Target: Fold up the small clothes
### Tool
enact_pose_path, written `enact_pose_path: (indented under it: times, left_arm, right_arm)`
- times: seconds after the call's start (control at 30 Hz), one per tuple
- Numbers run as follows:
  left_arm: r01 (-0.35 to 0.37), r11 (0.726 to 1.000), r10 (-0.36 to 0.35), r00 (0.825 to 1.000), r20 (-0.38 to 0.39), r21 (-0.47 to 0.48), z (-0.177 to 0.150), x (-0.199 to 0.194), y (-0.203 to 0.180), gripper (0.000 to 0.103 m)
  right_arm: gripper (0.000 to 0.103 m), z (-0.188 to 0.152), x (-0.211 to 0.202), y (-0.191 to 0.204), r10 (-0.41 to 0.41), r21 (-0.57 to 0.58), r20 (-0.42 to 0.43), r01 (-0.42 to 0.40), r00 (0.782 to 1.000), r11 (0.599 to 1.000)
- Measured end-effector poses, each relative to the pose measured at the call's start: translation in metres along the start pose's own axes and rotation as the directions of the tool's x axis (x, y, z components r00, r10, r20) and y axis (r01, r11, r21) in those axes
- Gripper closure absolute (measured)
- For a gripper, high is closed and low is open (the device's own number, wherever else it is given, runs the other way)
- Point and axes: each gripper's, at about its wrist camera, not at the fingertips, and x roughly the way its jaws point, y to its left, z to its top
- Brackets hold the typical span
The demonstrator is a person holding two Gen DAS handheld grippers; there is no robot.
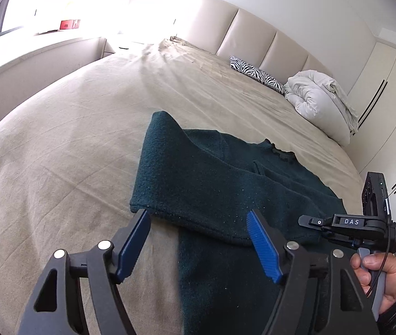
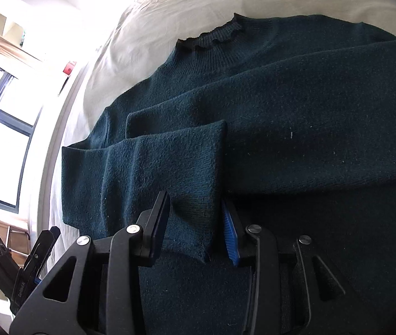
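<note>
I have a dark green knitted sweater [image 2: 267,106] lying on the beige sheet of the bed [image 1: 58,145], near the bed's front edge and toward its right side, with its ruffled collar [image 2: 212,37] pointing toward the padded headboard [image 1: 253,33]. Both sleeves are folded in across the body, and the cuff of one sleeve [image 2: 175,173] lies over the chest. My right gripper [image 2: 198,223] comes down over that cuff: the knit sits between the black finger and the blue ribbed pad [image 2: 230,234], and the jaws look drawn in close against the fabric, so I read it as clamped on the sleeve, though the fold hides the exact contact on the near side. My left gripper [image 1: 198,237] hovers over the folded sleeve edge on the sweater's left side with its two blue pads [image 1: 263,247] standing well apart; the tip of the left pad is just beside the sleeve's corner, the right pad is over the knit, and neither presses on the cloth. In the left wrist view I can see the other tool's black body at the right edge and the person's hand [image 1: 379,276] wrapped around its handle. At the bed's far right corner, near the headboard, lie a zebra-striped pillow [image 1: 256,74] and a bunched white duvet [image 1: 320,97], well apart from the sweater. A bright window [image 2: 0,128] runs along the bed's left side.
</note>
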Motion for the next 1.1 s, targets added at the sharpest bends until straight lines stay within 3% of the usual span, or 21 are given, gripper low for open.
enact_pose_path:
  times: [0.07,0.27,0.47,0.63,0.73,0.9,1.03,1.07,1.1]
  left_arm:
    - [0.001,1.0,-0.001,1.0,0.005,-0.006,0.003,-0.001,0.003,0.032]
    - [0.001,0.999,0.0,1.0,0.029,-0.034,0.019,-0.002,0.013,0.032]
    - [-0.004,0.999,0.005,0.999,0.036,-0.038,0.043,0.011,0.016,0.033]
    - [-0.016,0.999,0.015,0.999,-0.038,-0.033,0.061,0.045,0.017,0.042]
    - [-0.034,0.999,0.03,0.995,-0.097,-0.043,0.072,0.071,0.021,0.044]
    - [-0.067,0.997,0.059,0.982,-0.177,-0.039,0.087,0.115,0.023,0.044]
    - [-0.077,0.997,0.073,0.978,-0.193,-0.014,0.096,0.135,0.018,0.045]
    - [-0.078,0.997,0.075,0.978,-0.195,-0.008,0.098,0.14,0.017,0.048]
    - [-0.081,0.997,0.079,0.977,-0.198,-0.003,0.099,0.145,0.016,0.062]
  right_arm:
    - [0.093,0.004,-0.003,0.005,-0.008,-0.027,0.011,0.008,1.0,1.0]
    - [0.096,0.026,-0.051,0.015,-0.016,-0.124,0.123,0.031,0.992,0.992]
    - [0.096,0.055,-0.087,-0.019,-0.048,-0.095,0.196,0.067,0.98,0.993]
    - [0.096,0.065,-0.079,-0.061,-0.083,-0.055,0.164,0.093,0.983,0.994]
    - [0.096,0.051,-0.07,-0.095,-0.069,-0.03,0.132,0.073,0.989,0.997]
    - [0.096,0.043,-0.056,-0.105,-0.05,-0.019,0.126,0.053,0.991,0.998]
    - [0.096,0.042,-0.054,-0.105,-0.04,-0.024,0.123,0.043,0.992,0.999]
    - [0.096,0.042,-0.052,-0.106,-0.039,-0.023,0.118,0.042,0.992,0.999]
    - [0.096,0.042,-0.05,-0.107,-0.04,-0.019,0.113,0.043,0.993,0.999]
